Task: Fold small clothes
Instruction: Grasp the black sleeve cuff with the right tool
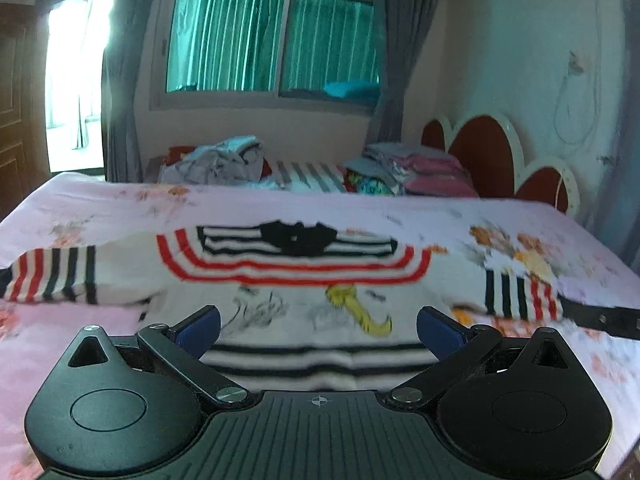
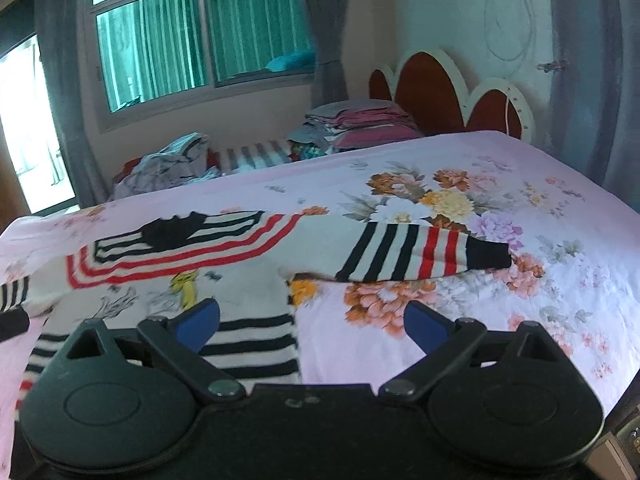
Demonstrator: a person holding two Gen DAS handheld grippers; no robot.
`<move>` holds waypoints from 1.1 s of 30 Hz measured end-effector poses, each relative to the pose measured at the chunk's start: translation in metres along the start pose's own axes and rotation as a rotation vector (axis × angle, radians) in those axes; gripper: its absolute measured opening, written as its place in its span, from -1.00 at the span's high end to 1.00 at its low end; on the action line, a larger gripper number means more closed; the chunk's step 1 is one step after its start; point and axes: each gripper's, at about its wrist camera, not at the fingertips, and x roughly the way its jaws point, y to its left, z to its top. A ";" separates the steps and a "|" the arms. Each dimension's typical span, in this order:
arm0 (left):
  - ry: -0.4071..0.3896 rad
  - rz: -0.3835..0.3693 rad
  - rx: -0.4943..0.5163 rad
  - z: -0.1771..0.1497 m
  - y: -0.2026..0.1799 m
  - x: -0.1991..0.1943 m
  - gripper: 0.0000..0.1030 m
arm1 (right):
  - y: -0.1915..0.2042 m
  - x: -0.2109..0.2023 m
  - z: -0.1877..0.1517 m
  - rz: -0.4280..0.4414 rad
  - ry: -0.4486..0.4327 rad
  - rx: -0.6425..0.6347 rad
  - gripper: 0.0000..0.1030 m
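Note:
A small white sweater (image 1: 296, 292) with red and black stripes lies flat, front up, on the pink floral bedsheet (image 1: 120, 204), both sleeves spread sideways. My left gripper (image 1: 318, 330) hovers open over the sweater's striped hem, nothing between its blue pads. In the right wrist view the sweater (image 2: 240, 248) stretches to the left, its striped right sleeve (image 2: 424, 256) ending in a black cuff. My right gripper (image 2: 312, 326) stands open above the hem's right corner, empty.
Loose clothes (image 1: 224, 164) and a folded stack (image 1: 416, 172) sit at the far side of the bed. A red and white headboard (image 1: 488, 156) stands at the right. The window (image 1: 272, 36) and grey curtains are behind. The sheet (image 2: 520, 240) right of the sleeve is bare.

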 end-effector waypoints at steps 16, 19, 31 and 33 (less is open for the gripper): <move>0.205 0.073 0.077 0.017 -0.076 0.145 -1.00 | -0.174 0.187 0.026 -0.099 0.119 0.367 -0.07; 0.226 0.077 0.073 0.020 -0.088 0.165 -1.00 | -0.194 0.208 0.020 -0.110 0.141 0.429 -0.05; 0.301 0.130 0.037 0.021 -0.067 0.201 -1.00 | -0.219 0.243 0.013 -0.140 0.114 0.498 0.16; 0.335 0.102 0.034 0.021 -0.054 0.205 -1.00 | -0.211 0.249 0.017 -0.188 0.112 0.435 0.50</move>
